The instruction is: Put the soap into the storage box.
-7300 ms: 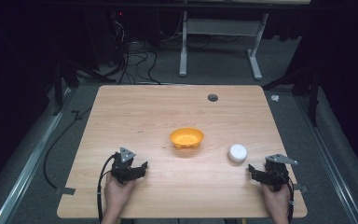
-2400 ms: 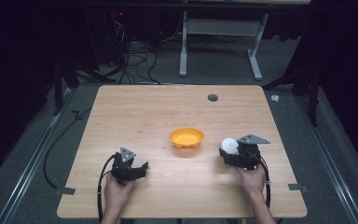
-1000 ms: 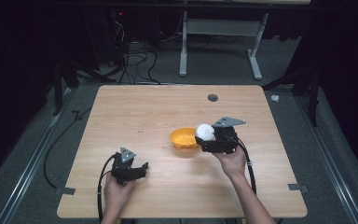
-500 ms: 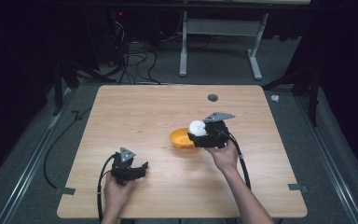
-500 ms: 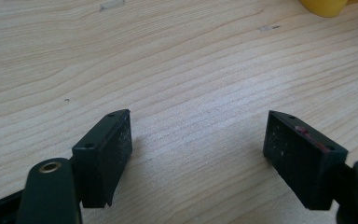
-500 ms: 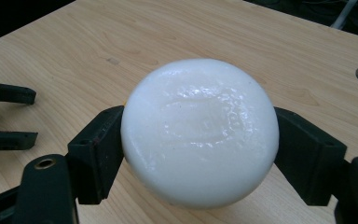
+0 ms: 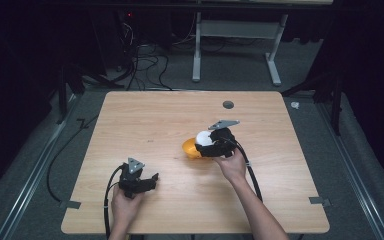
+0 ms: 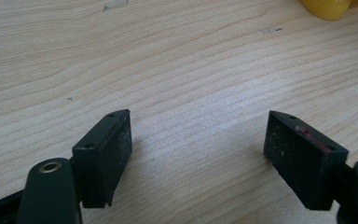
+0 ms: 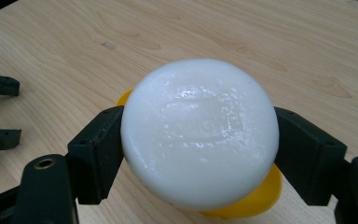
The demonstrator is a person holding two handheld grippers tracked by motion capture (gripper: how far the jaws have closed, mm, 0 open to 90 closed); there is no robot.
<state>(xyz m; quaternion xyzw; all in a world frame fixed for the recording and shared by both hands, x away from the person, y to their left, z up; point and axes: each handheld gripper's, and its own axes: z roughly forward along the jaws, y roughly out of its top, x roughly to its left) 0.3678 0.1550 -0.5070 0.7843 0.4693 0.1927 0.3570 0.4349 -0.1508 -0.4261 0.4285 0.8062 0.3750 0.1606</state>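
1. The right gripper (image 7: 206, 145) is squeezing a round white soap (image 9: 199, 130) between its two black jaws. The pads are pressing on both sides of it.
2. The soap is hanging in the air right over the orange bowl (image 7: 190, 148), which is sitting near the middle of the wooden table (image 7: 145, 120). In the right gripper view, the bowl's yellow rim (image 9: 254, 198) is peeking out from under the soap.
3. The left gripper (image 7: 147, 181) is resting low on the table near the person's side, well apart from the bowl. Its jaws are standing wide apart with nothing between them.
4. The step looks like putting the soap into the bowl. To do it well, the person is probably needing to bring the soap over the middle of the bowl, not over the rim.
5. Going down slowly seems best, because the bowl looks light and could be tipping or sliding if bumped.
6. Letting go only when the soap is low inside should be keeping it from bouncing out.
7. The soap looks smooth and may be slippery, so a steady squeeze is mattering until then.
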